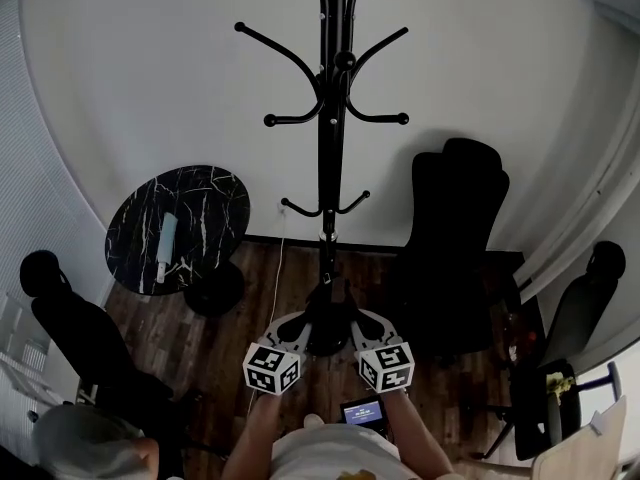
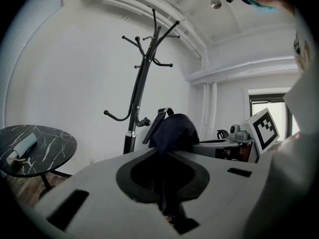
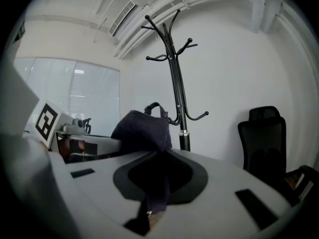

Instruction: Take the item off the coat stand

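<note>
The left gripper (image 2: 160,156) and right gripper (image 3: 158,156), jaws nearly closed, each pinch a dark fabric bag (image 3: 142,128) near the coat stand (image 1: 330,148). It looks soft and light, so bunched cloth likely holds best.

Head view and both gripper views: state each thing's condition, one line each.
bag, pinched by both grippers, strap beside a lower hook.
left gripper, shut on the bag.
right gripper, shut on the bag.
coat stand, upright, upper hooks bare.
umbrella, folded, lying on the round table.
</note>
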Demonstrator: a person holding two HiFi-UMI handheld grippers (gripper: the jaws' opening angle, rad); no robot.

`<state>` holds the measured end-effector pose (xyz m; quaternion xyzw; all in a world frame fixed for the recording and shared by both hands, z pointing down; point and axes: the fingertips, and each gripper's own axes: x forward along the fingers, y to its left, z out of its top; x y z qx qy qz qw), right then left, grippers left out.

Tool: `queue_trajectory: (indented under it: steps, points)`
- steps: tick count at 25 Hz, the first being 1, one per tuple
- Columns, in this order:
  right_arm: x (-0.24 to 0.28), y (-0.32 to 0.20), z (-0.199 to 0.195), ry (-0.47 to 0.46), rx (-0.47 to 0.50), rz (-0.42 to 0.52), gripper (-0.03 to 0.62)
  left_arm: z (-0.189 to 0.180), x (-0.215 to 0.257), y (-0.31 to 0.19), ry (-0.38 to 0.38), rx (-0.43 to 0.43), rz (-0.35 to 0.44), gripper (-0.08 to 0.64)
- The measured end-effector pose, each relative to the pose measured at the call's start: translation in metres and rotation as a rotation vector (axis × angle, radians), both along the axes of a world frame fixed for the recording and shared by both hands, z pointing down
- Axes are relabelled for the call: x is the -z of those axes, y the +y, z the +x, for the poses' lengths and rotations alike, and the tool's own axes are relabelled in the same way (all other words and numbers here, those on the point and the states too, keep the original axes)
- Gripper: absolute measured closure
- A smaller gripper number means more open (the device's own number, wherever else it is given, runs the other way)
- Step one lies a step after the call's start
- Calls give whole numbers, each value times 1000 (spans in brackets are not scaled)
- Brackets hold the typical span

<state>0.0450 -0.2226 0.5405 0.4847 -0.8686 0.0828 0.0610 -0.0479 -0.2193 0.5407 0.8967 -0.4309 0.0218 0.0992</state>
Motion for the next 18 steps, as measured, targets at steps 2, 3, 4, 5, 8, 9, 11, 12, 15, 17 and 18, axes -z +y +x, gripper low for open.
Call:
queue_trajectory:
  steps: [2, 3, 4, 5, 8, 9, 11, 12, 15, 17, 18]
  points:
    - [4, -2, 2, 4, 12, 3, 558, 3, 2, 4, -7, 16, -2, 529]
    - [6, -1, 1, 8, 18, 2, 560, 3, 3, 7, -9, 30, -10, 529]
    - [8, 2, 0, 11, 26, -1, 560, 1, 2, 11, -8, 48, -23, 529]
    - [9, 7, -3, 14, 35, -4, 561, -2, 2, 15, -4, 67, -36, 529]
    - [9, 26, -10, 32, 80, -4, 561, -10, 4, 31, 15, 112, -56, 529]
    - [8, 33, -9, 36, 94, -6, 561, -10, 4, 38, 14, 118, -59, 529]
    - [4, 50, -5, 34, 108, -20, 561, -6, 2, 57, 3, 123, -70, 529]
    - [2, 59, -3, 30, 112, -25, 561, -5, 0, 67, -1, 128, -74, 529]
    - [2, 83, 1, 21, 116, -22, 561, -2, -2, 89, 6, 153, -76, 529]
    - [2, 98, 6, 23, 116, -20, 561, 3, -4, 102, 23, 164, -92, 529]
    - [1, 105, 8, 30, 114, -16, 561, 5, -5, 109, 32, 166, -99, 529]
